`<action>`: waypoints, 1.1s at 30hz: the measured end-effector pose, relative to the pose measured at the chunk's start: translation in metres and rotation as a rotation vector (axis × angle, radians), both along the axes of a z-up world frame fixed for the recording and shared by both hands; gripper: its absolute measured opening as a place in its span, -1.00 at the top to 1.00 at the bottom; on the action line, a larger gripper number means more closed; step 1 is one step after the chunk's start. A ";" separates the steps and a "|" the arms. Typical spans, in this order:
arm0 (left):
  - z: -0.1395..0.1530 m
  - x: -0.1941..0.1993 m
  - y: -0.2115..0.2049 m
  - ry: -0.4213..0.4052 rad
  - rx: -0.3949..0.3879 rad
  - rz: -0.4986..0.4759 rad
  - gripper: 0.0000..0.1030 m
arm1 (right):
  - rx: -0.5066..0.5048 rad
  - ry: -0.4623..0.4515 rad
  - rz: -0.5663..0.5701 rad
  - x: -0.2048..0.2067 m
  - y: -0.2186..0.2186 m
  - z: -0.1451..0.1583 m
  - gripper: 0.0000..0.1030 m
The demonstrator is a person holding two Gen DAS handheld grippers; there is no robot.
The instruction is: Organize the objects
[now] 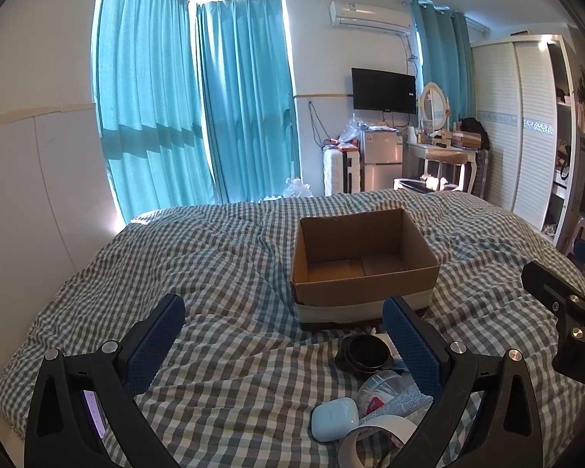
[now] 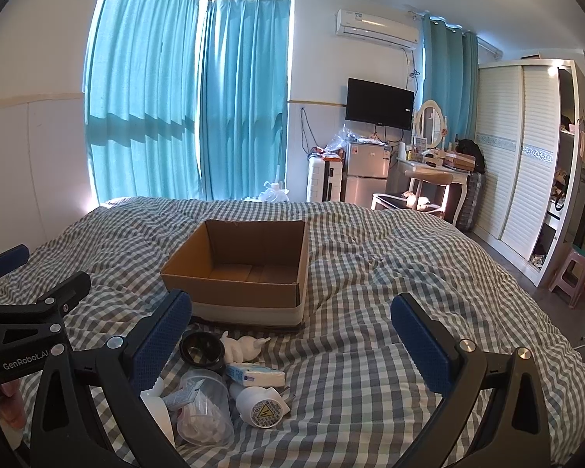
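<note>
An empty open cardboard box [image 1: 364, 263] [image 2: 238, 271] sits on the checked bed. In front of it lies a heap of small things: a black round lens cap [image 1: 366, 353] [image 2: 201, 348], a white earbud case [image 1: 334, 418], a roll of white tape [image 1: 374, 438], a clear plastic cup [image 2: 204, 409], a white figurine [image 2: 243, 347], a tissue pack [image 2: 255, 376] and a white plug adapter [image 2: 263, 409]. My left gripper [image 1: 286, 351] is open above the bed, left of the heap. My right gripper [image 2: 292, 347] is open over the heap's right side. Both are empty.
The checked quilt [image 1: 222, 257] [image 2: 390, 273] covers the whole bed. Blue curtains [image 1: 199, 101], a small fridge [image 2: 366, 171], a dressing table [image 2: 433, 171] and a white wardrobe [image 2: 518, 156] stand beyond. A pink stool [image 2: 569, 277] is on the floor at right.
</note>
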State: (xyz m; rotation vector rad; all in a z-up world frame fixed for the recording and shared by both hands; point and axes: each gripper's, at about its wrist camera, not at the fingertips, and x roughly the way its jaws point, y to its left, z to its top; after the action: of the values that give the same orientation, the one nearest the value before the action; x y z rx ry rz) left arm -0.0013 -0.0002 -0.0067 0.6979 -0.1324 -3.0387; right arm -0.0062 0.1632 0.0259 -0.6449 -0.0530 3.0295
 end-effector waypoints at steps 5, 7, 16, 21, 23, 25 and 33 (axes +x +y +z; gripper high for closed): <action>-0.001 0.000 0.001 -0.002 -0.001 -0.002 -1.00 | -0.001 -0.003 0.001 0.001 0.000 -0.002 -1.00; -0.001 0.000 0.002 -0.004 -0.003 -0.003 -1.00 | -0.004 -0.005 0.001 0.001 0.001 -0.002 -1.00; -0.003 0.000 0.003 -0.005 -0.001 -0.004 -1.00 | 0.005 -0.009 0.003 0.000 -0.004 -0.001 -1.00; -0.003 0.000 0.003 -0.009 0.000 -0.004 -1.00 | 0.004 -0.012 0.003 0.000 -0.004 -0.002 -1.00; -0.003 0.000 0.003 -0.010 0.001 -0.004 -1.00 | 0.004 -0.013 0.003 0.000 -0.004 -0.002 -0.99; -0.003 0.000 0.003 -0.009 0.000 -0.004 -1.00 | 0.004 -0.013 0.003 0.000 -0.004 -0.003 -1.00; -0.003 0.000 0.002 -0.009 -0.001 -0.005 -1.00 | 0.010 -0.013 0.008 0.001 -0.006 -0.003 -1.00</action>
State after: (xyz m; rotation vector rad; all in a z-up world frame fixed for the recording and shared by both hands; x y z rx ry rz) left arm -0.0014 0.0023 -0.0095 0.7117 -0.1357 -3.0406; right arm -0.0056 0.1568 0.0229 -0.6654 -0.0719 3.0306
